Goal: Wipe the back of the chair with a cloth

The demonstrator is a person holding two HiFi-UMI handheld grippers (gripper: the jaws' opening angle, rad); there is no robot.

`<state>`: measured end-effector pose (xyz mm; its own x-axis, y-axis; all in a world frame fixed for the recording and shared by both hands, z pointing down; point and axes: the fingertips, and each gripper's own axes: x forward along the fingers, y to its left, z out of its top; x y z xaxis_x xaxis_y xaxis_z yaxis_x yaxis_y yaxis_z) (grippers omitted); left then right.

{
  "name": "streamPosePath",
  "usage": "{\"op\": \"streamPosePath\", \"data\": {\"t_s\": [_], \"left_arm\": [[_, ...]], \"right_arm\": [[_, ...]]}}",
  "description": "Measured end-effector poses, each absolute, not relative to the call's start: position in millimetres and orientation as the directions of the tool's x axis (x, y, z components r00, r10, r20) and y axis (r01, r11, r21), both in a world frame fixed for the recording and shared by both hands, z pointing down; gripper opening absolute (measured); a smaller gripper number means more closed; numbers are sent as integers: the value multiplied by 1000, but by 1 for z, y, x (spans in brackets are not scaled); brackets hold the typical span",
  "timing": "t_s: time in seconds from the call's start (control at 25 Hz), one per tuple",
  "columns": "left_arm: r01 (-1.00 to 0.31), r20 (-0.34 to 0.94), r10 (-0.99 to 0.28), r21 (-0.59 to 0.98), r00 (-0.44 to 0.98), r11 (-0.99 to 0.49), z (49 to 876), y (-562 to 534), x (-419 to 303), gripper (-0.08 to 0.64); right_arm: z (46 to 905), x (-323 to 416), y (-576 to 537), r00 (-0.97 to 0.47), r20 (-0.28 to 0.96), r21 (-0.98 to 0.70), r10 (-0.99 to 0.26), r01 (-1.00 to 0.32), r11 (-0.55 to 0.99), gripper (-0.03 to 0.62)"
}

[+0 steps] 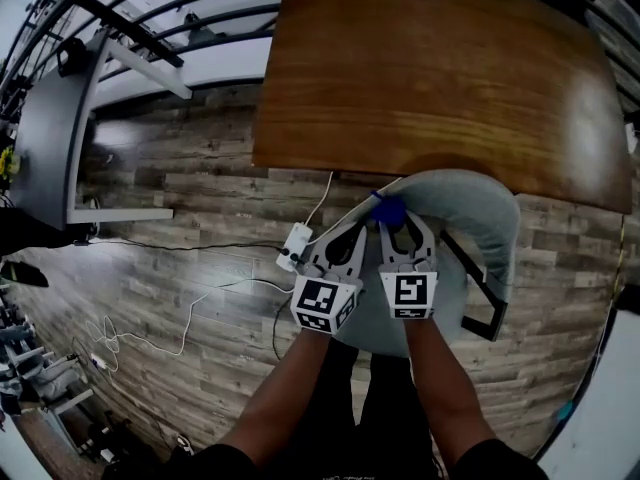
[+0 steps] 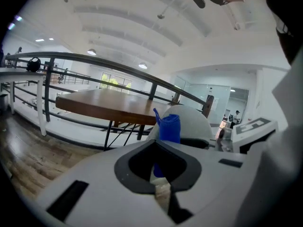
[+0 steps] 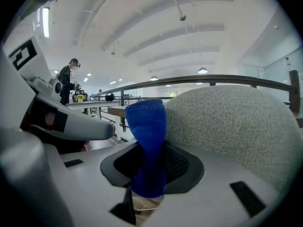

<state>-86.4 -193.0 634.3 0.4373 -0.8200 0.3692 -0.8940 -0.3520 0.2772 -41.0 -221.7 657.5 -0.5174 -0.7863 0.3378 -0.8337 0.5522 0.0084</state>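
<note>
A grey fabric chair stands below me, its rounded back filling the right of the right gripper view. My right gripper is shut on a blue cloth, which sticks up past its jaws beside the top left edge of the chair back. In the head view the blue cloth sits at that rim. My left gripper is close on the left, jaws shut with nothing between them; the blue cloth shows just beyond its tips.
A brown wooden table stands just past the chair, with a black metal railing behind it. A white power strip and cables lie on the wood floor to the left. A person stands far off.
</note>
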Motion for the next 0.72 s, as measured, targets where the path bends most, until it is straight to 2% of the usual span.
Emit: {"op": "streamPosePath", "data": {"t_s": [0.12, 0.36, 0.72], "left_arm": [[-890, 356, -823, 289, 442, -353, 632, -195, -81, 5], [-880, 367, -805, 287, 466, -379, 643, -207, -60, 5], [-845, 356, -769, 283, 532, -453, 644, -222, -11, 5]], "right_arm": [[658, -37, -225, -513, 331, 3, -792, -839, 544, 117], [665, 11, -242, -408, 338, -47, -848, -907, 418, 117], [671, 53, -250, -346, 352, 71, -870, -917, 394, 117]]}}
